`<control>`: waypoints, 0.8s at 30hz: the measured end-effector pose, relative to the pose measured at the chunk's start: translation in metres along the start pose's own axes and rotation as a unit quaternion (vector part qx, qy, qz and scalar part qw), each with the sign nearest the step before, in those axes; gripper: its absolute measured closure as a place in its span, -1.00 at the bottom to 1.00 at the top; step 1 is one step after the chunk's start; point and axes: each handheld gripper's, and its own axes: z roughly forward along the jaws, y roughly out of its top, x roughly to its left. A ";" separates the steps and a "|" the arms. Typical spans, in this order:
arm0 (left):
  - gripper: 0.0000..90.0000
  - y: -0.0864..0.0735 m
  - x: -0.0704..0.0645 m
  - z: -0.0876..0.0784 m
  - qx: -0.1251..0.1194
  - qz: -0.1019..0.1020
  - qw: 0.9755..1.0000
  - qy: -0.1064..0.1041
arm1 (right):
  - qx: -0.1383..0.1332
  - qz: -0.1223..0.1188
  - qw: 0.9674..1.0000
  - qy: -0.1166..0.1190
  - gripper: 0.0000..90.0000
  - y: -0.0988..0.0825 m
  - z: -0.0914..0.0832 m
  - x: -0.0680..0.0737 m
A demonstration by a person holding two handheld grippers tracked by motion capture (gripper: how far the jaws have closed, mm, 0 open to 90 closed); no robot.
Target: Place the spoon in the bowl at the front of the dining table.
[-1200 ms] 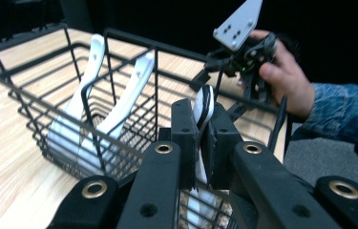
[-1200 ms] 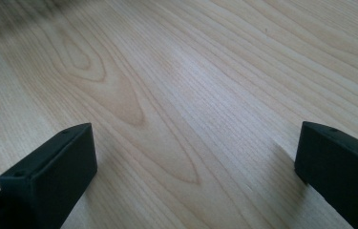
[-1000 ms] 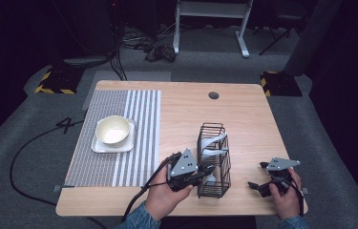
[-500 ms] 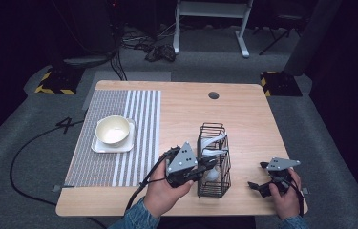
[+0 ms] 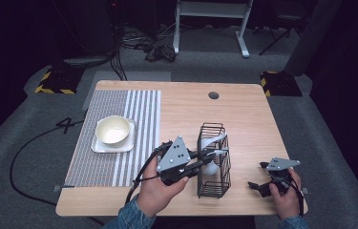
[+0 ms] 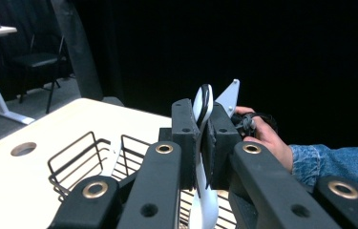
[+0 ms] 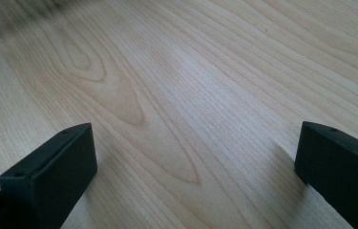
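**One spoon coming up out of the wire basket**

One white spoon [image 6: 202, 107] is pinched edge-on between the pads of the left gripper [image 5: 200, 162], which is clamped tight on its handle. From the left gripper's own view the spoon runs down between the jaws towards the black wire basket [image 5: 213, 162] below. Compared with a second ago, the left hand [image 5: 160, 193] has lifted the gripper noticeably higher beside the basket, and the spoon has risen with it, so its white bowl now shows partway up inside the wires rather than low down. My reading is that the spoon is being drawn out of the basket and is not yet clear of the rim.

Over at the near right corner of the table [image 5: 243, 109], the right gripper [image 5: 257, 183] has stayed where it was, jaws spread wide with only bare wood between them. A cream bowl [image 5: 113, 130] sits on a square plate [image 5: 100, 147] on the striped mat [image 5: 119, 102], well apart to the left.
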 end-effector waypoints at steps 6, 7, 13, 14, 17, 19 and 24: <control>0.89 0.005 0.003 -0.007 -0.005 0.006 1.000 0.012 | 0.000 0.000 1.000 0.000 -0.99 0.000 0.000 0.000; 0.89 0.005 0.003 -0.008 -0.005 0.007 1.000 0.014 | 0.000 0.000 1.000 0.000 -0.99 0.000 0.000 0.000; 0.89 0.002 0.009 -0.015 -0.003 0.002 1.000 0.031 | 0.000 0.000 1.000 0.000 -0.99 0.000 0.000 0.000; 0.89 0.002 0.011 -0.016 -0.002 0.002 0.999 0.033 | 0.000 0.000 1.000 0.000 -0.99 0.000 0.000 0.000; 0.89 0.000 0.013 -0.019 -0.003 -0.001 0.999 0.041 | 0.000 0.000 1.000 0.000 -0.99 0.000 0.000 0.000; 0.89 -0.001 0.016 -0.022 -0.003 -0.002 0.999 0.048 | 0.000 0.000 1.000 0.000 -0.99 0.000 0.000 0.000; 0.89 -0.005 0.023 -0.031 0.001 -0.008 0.997 0.076 | 0.001 0.000 1.000 0.001 -0.99 0.000 0.000 0.000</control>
